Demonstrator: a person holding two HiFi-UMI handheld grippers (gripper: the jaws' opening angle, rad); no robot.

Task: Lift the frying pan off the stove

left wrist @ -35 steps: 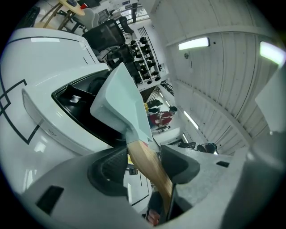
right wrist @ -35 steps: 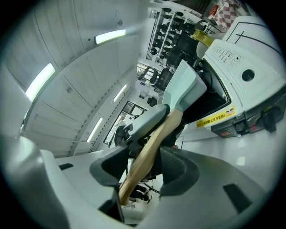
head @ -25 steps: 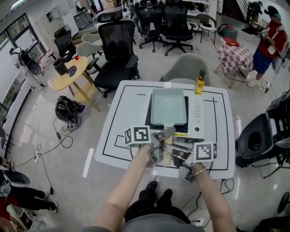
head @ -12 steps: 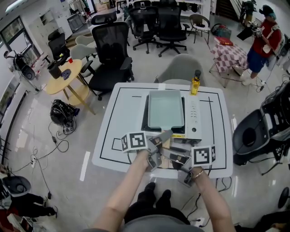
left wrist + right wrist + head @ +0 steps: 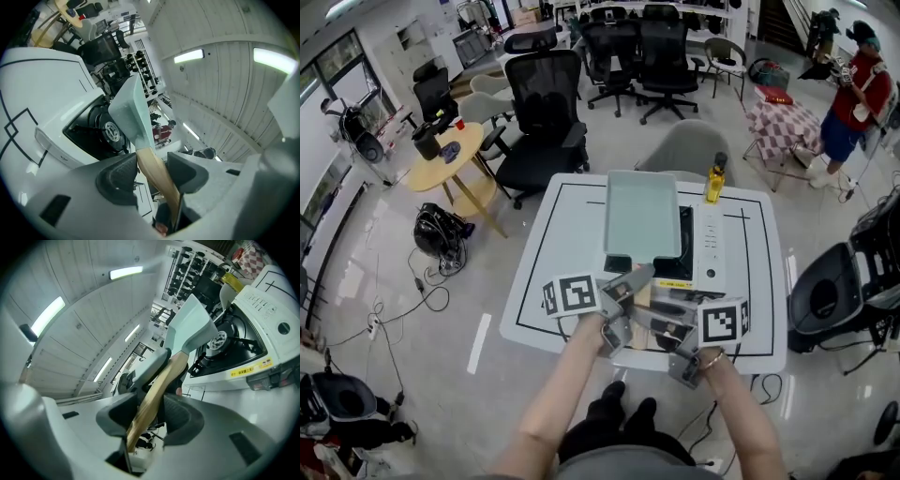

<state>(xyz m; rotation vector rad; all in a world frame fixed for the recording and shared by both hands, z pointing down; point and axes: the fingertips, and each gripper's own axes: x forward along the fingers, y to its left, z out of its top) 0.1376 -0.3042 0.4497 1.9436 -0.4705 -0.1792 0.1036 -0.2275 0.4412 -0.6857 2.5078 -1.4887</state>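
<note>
The pale green square frying pan (image 5: 642, 216) hangs above the white stove (image 5: 707, 246), tilted, with the black burner (image 5: 108, 134) bare under it. Its wooden handle (image 5: 643, 299) runs back between both grippers. My left gripper (image 5: 628, 283) has just been closing its jaws, and the handle (image 5: 157, 173) sits pressed between its dark pads. My right gripper (image 5: 664, 317) grips the same handle (image 5: 152, 401) nearer its end. In the right gripper view the pan (image 5: 191, 328) rises over the stove (image 5: 262, 336).
A yellow oil bottle (image 5: 713, 180) stands at the white table's (image 5: 558, 248) far edge beside the stove. A grey chair (image 5: 689, 145) and black office chairs (image 5: 544, 112) stand beyond the table. A person in red (image 5: 855, 89) stands far right.
The pan has risen off the stove and shifted toward the table's far side, uncovering the burner's near part. Both grippers rose with the handle.
</note>
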